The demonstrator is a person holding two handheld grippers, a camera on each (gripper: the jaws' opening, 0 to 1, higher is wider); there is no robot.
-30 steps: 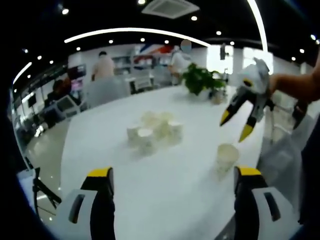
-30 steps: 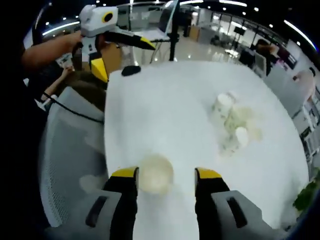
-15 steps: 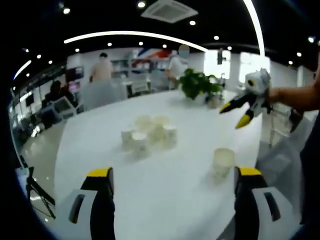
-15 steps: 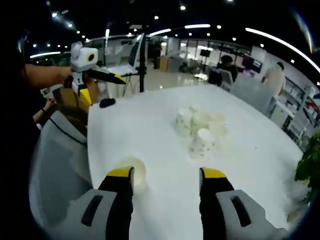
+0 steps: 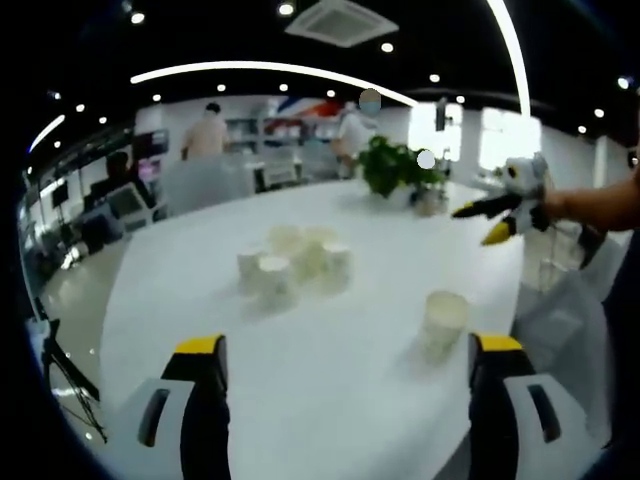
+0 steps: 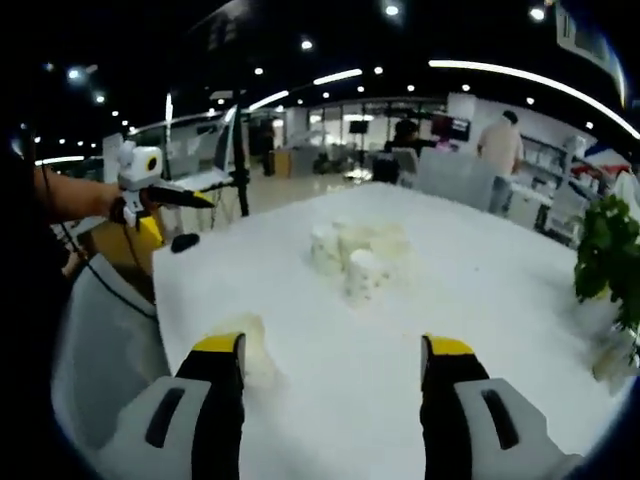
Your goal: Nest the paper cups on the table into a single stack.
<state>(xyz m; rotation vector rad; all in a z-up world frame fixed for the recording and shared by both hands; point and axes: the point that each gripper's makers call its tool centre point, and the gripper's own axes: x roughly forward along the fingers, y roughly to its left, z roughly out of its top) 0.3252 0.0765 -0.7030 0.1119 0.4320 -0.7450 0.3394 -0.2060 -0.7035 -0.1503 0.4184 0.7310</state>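
A cluster of several white paper cups (image 5: 290, 262) stands mid-table, some upright and some upside down; the same cluster (image 6: 355, 255) appears in the right gripper view. One lone cup (image 5: 444, 318) stands upright near the table edge, apart from the cluster. In the right gripper view this lone cup (image 6: 252, 345) sits just beside my left-hand jaw. My left gripper (image 5: 348, 345) is open and holds nothing. My right gripper (image 6: 333, 345) is open too, also holding nothing. Held in a hand off the table edge are the right gripper (image 5: 492, 218) and the left gripper (image 6: 158, 198), each with jaws apart.
The round white table (image 5: 330, 400) has a potted plant (image 5: 395, 165) at its far side, the same plant (image 6: 610, 250) at the right. A small black object (image 6: 183, 241) lies near the edge. A grey mesh chair (image 6: 100, 350) stands beside the table. People stand by desks behind.
The right gripper has lifted off from above the lone cup and swung level, away from the table. Both views have tilted up toward the room. The cups have not moved.
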